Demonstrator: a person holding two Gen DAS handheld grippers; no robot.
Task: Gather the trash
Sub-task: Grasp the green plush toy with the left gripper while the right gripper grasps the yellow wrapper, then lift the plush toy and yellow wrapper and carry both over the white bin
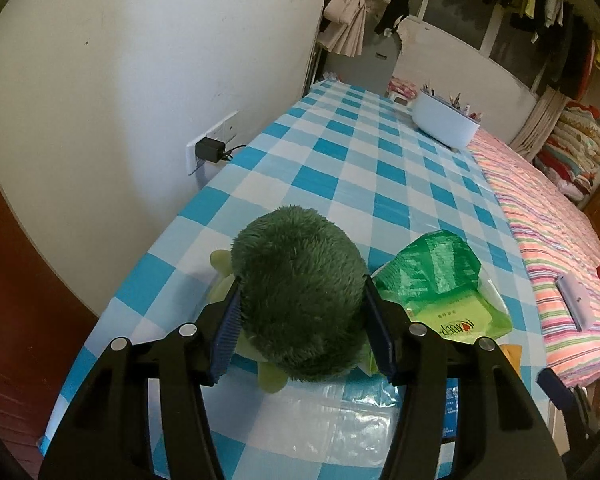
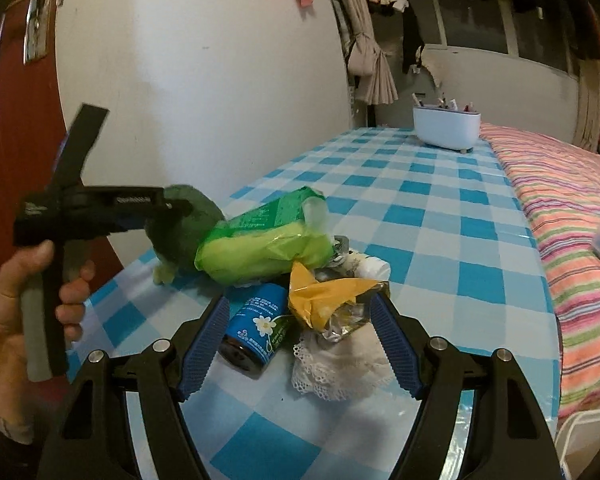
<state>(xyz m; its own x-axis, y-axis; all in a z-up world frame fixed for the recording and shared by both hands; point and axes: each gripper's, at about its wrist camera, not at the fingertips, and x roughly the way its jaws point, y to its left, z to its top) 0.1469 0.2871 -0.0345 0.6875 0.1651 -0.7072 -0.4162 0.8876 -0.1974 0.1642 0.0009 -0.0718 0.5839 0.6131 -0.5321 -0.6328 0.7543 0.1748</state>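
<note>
Left wrist view: a blue checked tabletop (image 1: pixel 380 168) by a white wall (image 1: pixel 140 80). Left tool (image 1: pixel 302 320) pinches one green plush toy (image 1: pixel 300 296). Right tool (image 2: pixel 300 344) is spread over one blue can (image 2: pixel 256 328).

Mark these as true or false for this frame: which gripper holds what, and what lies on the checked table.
1. The left gripper is closed on the green plush toy. True: both pads press into its fur.
2. The right gripper is clamped on the blue can. False: its jaws stand open, with the can, a yellow wrapper and a white lace cloth lying between them.
3. The green tissue pack lies right beside the plush toy. True.
4. The white holder stands in the middle of the trash pile. False: it stands apart, at the far end of the table.
</note>
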